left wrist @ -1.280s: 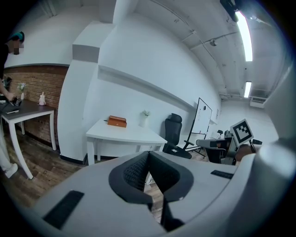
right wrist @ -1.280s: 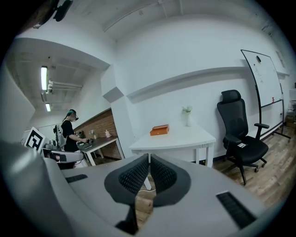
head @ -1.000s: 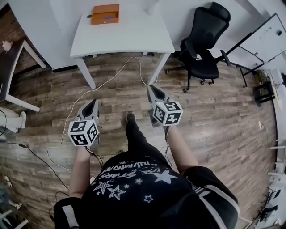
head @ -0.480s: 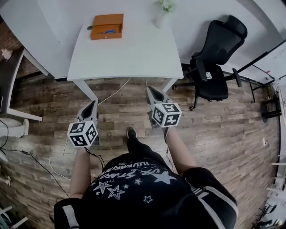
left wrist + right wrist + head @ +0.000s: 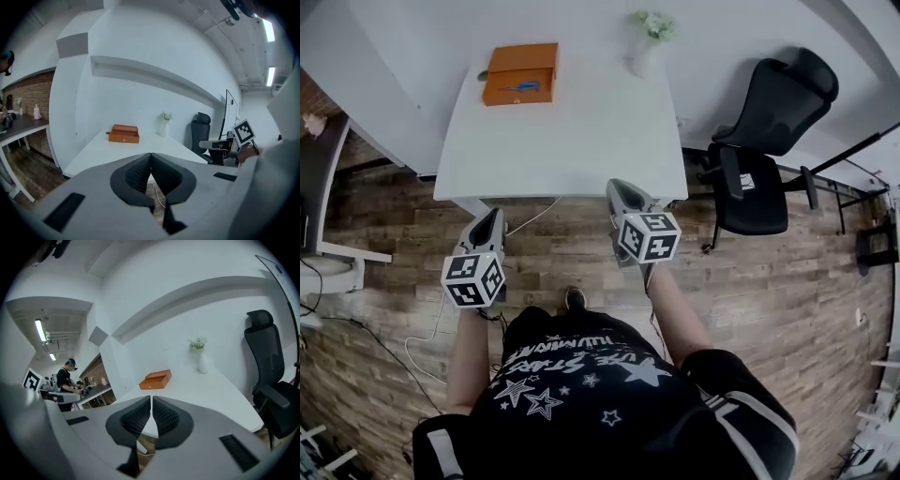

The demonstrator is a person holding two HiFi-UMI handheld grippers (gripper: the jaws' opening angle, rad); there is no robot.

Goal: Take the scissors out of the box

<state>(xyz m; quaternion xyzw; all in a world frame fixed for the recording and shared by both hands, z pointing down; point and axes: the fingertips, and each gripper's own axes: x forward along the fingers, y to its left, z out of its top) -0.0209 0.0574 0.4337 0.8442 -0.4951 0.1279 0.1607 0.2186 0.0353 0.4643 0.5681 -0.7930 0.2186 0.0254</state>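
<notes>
An orange box [image 5: 519, 73] lies at the far left corner of the white table [image 5: 572, 141], its lid open, with blue-handled scissors [image 5: 522, 86] inside. It also shows as the orange box [image 5: 124, 133] in the left gripper view and the orange box [image 5: 155, 379] in the right gripper view. My left gripper [image 5: 491, 217] is shut and empty, just short of the table's near edge. My right gripper [image 5: 617, 185] is shut and empty too, its tip over the near edge. Both are far from the box.
A white vase with flowers [image 5: 645, 52] stands at the table's far right. A black office chair [image 5: 769, 131] is right of the table. A cable [image 5: 441, 319] lies on the wooden floor. A dark desk [image 5: 319, 178] is at the left, and a person [image 5: 65, 378] stands far off there.
The table and box have come nearer in the head view as the person walks forward. Both grippers stay shut and now reach the table's near edge.
</notes>
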